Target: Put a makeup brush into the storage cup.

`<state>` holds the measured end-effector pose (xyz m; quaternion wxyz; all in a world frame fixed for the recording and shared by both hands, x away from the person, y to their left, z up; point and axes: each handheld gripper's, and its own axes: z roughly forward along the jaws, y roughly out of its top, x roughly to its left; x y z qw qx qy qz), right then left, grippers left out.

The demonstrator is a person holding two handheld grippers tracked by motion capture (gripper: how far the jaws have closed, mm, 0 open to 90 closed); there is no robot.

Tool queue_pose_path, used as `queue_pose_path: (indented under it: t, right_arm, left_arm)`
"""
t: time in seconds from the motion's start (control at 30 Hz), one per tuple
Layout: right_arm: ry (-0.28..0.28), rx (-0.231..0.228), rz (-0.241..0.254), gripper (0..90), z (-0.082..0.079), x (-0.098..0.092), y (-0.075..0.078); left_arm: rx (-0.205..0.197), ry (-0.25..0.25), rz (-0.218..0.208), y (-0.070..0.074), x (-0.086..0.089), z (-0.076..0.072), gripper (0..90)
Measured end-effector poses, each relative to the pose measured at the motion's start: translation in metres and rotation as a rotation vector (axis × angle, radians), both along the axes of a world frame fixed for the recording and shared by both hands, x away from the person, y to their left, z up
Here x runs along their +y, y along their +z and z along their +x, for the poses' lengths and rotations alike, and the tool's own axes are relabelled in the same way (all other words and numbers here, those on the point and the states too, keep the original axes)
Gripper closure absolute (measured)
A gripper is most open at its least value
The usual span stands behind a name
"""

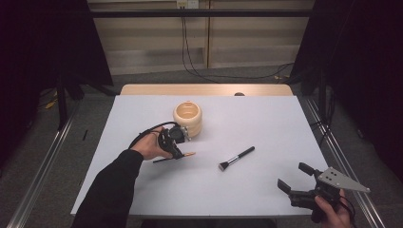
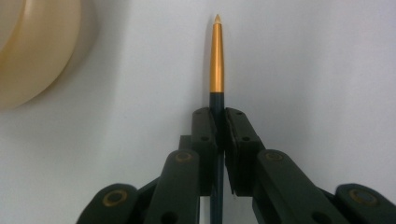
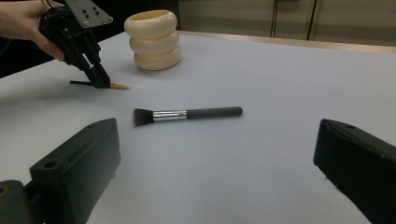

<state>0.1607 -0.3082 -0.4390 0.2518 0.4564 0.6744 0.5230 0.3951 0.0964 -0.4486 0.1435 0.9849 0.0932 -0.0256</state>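
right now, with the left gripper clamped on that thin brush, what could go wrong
The left gripper pinches the thin brush on its narrow dark handle, so it might swivel or slip when lifted. The cream holder stands close beside that hand; a swing could knock it. The bigger brush lies loose nearby.

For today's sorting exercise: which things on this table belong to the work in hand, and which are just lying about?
In the job:
- left gripper, shut on the thin gold-tipped brush lying on the table
- cream ribbed holder close beside it, probably where the brush goes

Lying about:
- flat-topped makeup brush, untouched mid-table
- right gripper, open, holding nothing
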Motion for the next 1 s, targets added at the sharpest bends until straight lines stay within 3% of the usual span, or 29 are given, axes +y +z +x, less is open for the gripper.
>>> queue_pose_path:
  t: [0.1,0.13,0.17,0.23,0.3,0.37,0.6,0.73,0.87,0.9,1.0]
  right_arm:
    - [0.0,0.002,0.0,0.1,0.0,0.0,0.0]
    - [0.001,0.001,-0.002,0.1,0.0,0.0,0.0]
    - [-0.003,0.002,0.001,0.1,-0.001,0.0,0.0]
    - [0.001,-0.001,-0.005,0.1,-0.001,-0.001,0.0]
    - [0.0,-0.002,-0.006,0.1,-0.001,-0.001,0.0]
    - [-0.003,0.001,-0.001,0.1,-0.001,-0.001,0.0]
    - [0.0,0.001,-0.005,0.1,-0.001,-0.001,0.0]
    - [0.003,0.002,-0.015,0.1,-0.001,-0.001,-0.001]
    - [-0.004,0.003,-0.002,0.1,0.0,0.0,0.0]
    - [0.0,0.001,-0.005,0.1,0.0,0.0,0.0]
    - [0.001,0.001,-0.005,0.1,0.0,0.0,0.0]
  left_arm:
    - [-0.009,0.012,-0.003,0.0,0.002,0.001,83.3]
    - [0.018,0.009,-0.006,0.001,0.004,0.003,83.4]
    - [0.022,0.043,-0.037,0.0,0.006,0.003,83.4]
    - [0.022,0.019,-0.021,0.001,0.007,0.005,83.4]
    - [0.026,0.075,-0.065,-0.001,0.008,0.002,83.4]
    - [0.05,0.08,-0.065,0.0,0.009,0.003,83.4]
    - [0.069,0.108,-0.097,0.002,0.012,0.002,83.4]
    - [0.058,0.119,-0.127,0.008,0.016,0.0,83.4]
    - [0.048,0.116,-0.131,0.012,0.019,0.0,83.4]
    - [0.047,0.139,-0.148,0.012,0.02,-0.002,83.4]
    - [0.053,0.136,-0.169,0.015,0.023,-0.002,83.4]
